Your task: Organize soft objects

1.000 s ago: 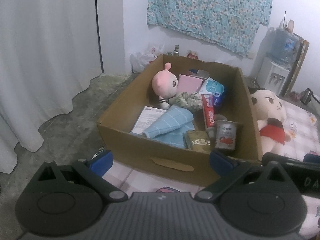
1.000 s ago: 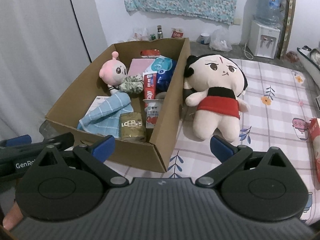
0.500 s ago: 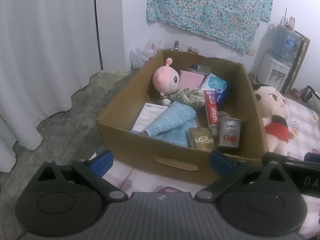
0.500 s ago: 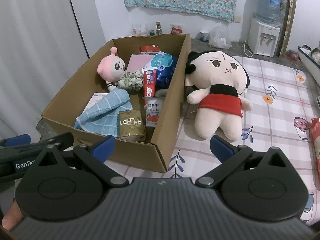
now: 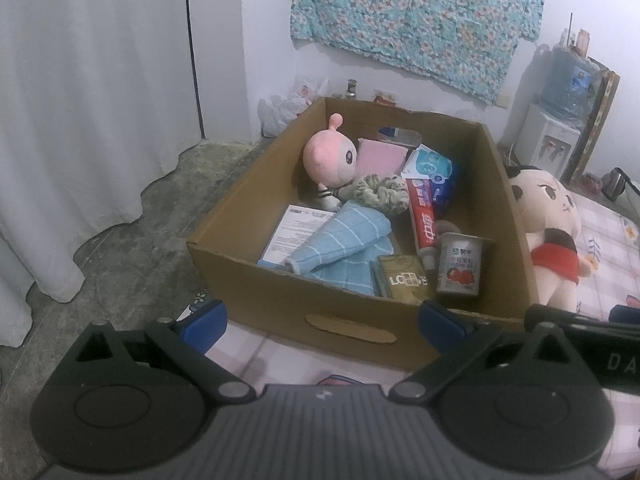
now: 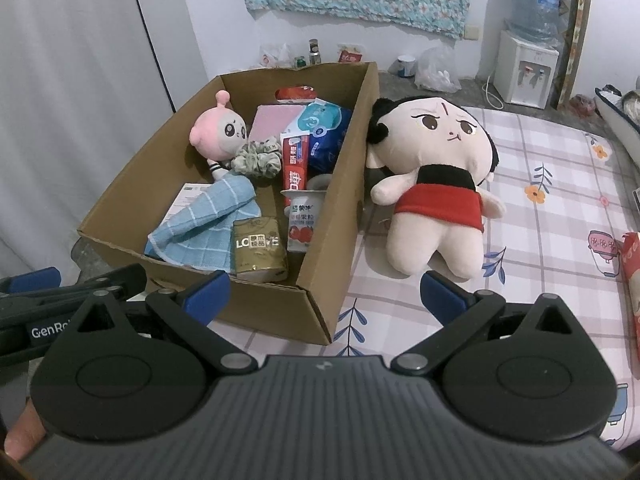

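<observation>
Both the left tool (image 5: 320, 320) and the right tool (image 6: 324, 292) are hovering with fingers spread wide, gripping nothing, before the cardboard box (image 6: 320, 280) sitting at the left edge of the checked bed (image 6: 560, 184). Inside are lying a fuzzy pink plush (image 6: 218, 136), a ribbed blue towel (image 6: 204, 224), a scrunchie (image 6: 258, 160), toothpaste (image 6: 295, 168) and a yogurt cup (image 6: 302, 220). The big-headed doll (image 6: 436, 184) is lying against the box's right wall.

Both wrist cams near, high-angle – shared cardboard box (image 5: 280, 296) (image 6: 320, 296).

the cardboard box (image 5: 516, 216) wall hides part of the big doll (image 5: 554, 232); red packet (image 6: 632, 264) is cut off.
</observation>
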Motion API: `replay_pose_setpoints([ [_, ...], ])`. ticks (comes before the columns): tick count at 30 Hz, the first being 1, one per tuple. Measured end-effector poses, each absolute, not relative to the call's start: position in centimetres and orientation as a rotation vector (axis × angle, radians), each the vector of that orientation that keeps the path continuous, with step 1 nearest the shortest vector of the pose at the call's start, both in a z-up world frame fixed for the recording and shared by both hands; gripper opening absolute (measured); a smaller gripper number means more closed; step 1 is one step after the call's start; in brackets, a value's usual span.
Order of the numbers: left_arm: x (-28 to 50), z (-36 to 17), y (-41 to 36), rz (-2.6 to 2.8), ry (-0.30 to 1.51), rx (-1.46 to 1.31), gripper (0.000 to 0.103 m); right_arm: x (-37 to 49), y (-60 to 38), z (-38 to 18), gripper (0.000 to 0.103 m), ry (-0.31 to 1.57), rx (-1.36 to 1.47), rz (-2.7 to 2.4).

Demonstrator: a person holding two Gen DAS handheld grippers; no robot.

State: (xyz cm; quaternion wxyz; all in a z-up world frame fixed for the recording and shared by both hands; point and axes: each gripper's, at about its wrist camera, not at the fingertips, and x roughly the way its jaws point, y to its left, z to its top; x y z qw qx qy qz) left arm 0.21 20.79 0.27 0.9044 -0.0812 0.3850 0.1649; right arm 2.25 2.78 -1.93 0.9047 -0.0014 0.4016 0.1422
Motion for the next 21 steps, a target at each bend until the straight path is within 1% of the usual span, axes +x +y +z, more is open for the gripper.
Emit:
replay_pose_setpoints([
  [9, 0.4, 0.1, 20.8, 0.332, 0.8, -0.171, 0.103, 2.3, 2.6, -1.6, 0.102, 0.811, -0.013, 0.318],
  [12, 0.3, -0.1, 21.2, 0.322, 0.795, -0.188, 0.103, 2.9, 2.2, -0.1, 0.102, 0.729, -0.045, 0.362],
  [16, 0.2, -0.1, 22.4, 0.338, 0.777, -0.2, 0.103, 5.4, 3.6, 2.6, 0.102, 0.609, -0.246, 0.554],
  [17, 0.0, -0.1, 22.8, 0.341, 0.766, -0.209, 0.103, 6.5, 4.2, 3.0, 0.102, 0.621, -0.278, 0.6],
  [19, -0.2, 0.0, 23.6, 0.349, 0.743, -0.231, 0.103, 9.5, 6.0, 3.2, 0.102, 0.705, -0.345, 0.694],
  [20, -0.3, -0.1, 24.0, 0.351, 0.734, -0.243, 0.103, 11.1, 7.3, 3.0, 0.101, 0.758, -0.399, 0.714],
  [21, -0.3, -0.2, 24.4, 0.35, 0.727, -0.26, 0.103, 12.3, 8.6, 2.5, 0.098, 0.796, -0.463, 0.717],
])
